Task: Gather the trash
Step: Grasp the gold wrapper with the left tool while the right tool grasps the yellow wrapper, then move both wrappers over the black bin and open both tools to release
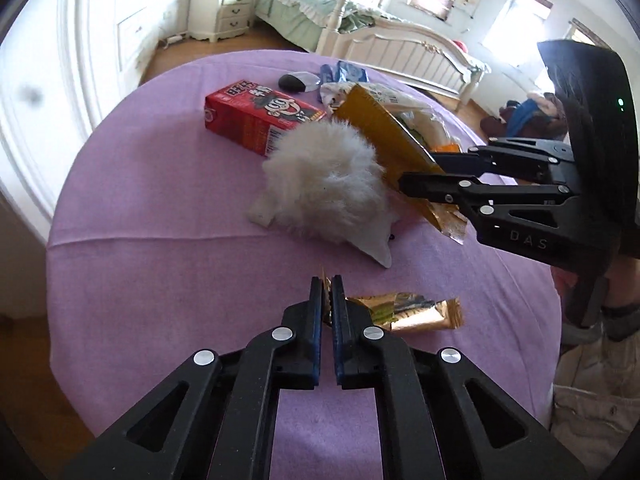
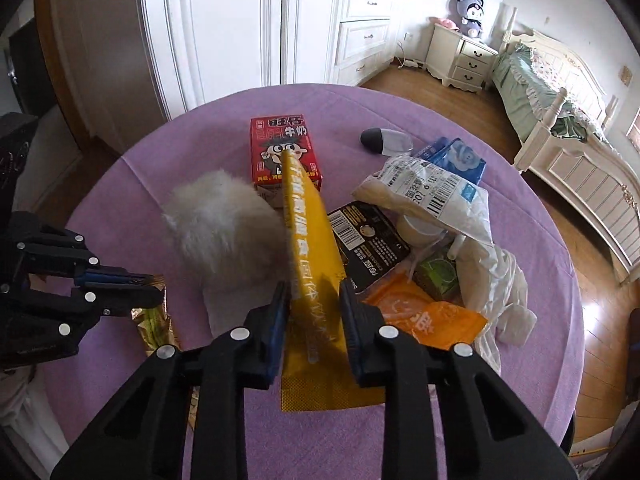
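On the round table with a purple cloth (image 1: 160, 208), my left gripper (image 1: 327, 282) is shut on one end of a crumpled gold foil wrapper (image 1: 416, 314), which lies flat on the cloth and trails to the right. My right gripper (image 2: 314, 290) is shut on a long yellow snack packet (image 2: 308, 216), which sticks up and away over a white fluffy item (image 2: 228, 220). From the left wrist view the right gripper (image 1: 418, 172) comes in from the right, with the yellow packet (image 1: 376, 128) clamped in it. The left gripper (image 2: 154, 285) shows at the left edge of the right wrist view.
A red milk carton (image 2: 286, 148) lies behind the fluffy item. At the right is a heap: a white bag with a barcode (image 2: 432, 200), blue packets (image 2: 456, 160), a black packet (image 2: 368, 240), an orange wrapper (image 2: 424, 316). A bed (image 2: 560, 120) stands beyond.
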Demonstrator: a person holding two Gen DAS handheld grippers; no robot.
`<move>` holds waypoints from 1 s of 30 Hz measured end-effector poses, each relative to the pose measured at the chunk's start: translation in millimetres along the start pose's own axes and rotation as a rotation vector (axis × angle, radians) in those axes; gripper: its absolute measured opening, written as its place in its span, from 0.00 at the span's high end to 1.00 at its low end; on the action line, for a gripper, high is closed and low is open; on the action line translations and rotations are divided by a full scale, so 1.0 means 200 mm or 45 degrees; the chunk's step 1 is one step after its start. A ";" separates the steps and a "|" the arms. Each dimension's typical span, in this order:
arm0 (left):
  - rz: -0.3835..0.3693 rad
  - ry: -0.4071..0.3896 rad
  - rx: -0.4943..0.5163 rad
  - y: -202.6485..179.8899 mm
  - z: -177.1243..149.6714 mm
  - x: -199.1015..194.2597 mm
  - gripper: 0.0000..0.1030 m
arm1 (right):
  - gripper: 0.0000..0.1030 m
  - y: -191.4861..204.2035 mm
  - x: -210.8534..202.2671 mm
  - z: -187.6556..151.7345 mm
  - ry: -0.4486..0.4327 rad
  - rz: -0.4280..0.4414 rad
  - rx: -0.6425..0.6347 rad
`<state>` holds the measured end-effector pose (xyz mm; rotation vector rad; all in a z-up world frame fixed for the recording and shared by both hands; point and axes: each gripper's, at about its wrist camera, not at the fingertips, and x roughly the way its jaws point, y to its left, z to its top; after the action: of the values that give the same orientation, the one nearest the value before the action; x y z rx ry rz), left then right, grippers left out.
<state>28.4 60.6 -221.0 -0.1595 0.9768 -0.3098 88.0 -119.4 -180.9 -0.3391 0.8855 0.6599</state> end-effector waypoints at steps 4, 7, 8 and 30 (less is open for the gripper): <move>-0.012 -0.088 -0.021 -0.01 0.07 -0.07 0.96 | 0.79 -0.11 -0.13 -0.05 -0.134 0.118 0.194; -0.035 -0.139 -0.031 -0.04 0.13 -0.14 0.96 | 0.79 -0.21 -0.24 -0.10 -0.251 0.195 0.356; -0.041 -0.158 -0.031 -0.06 0.15 -0.17 0.96 | 0.79 -0.24 -0.27 -0.12 -0.285 0.213 0.404; -0.301 -0.191 0.370 -1.19 0.70 0.34 0.96 | 0.79 -1.08 -0.69 -0.70 -0.623 -0.093 0.974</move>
<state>136.7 -187.5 -133.4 -0.0319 0.7552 -0.6431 82.1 -409.4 -153.5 0.4609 0.5907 0.2748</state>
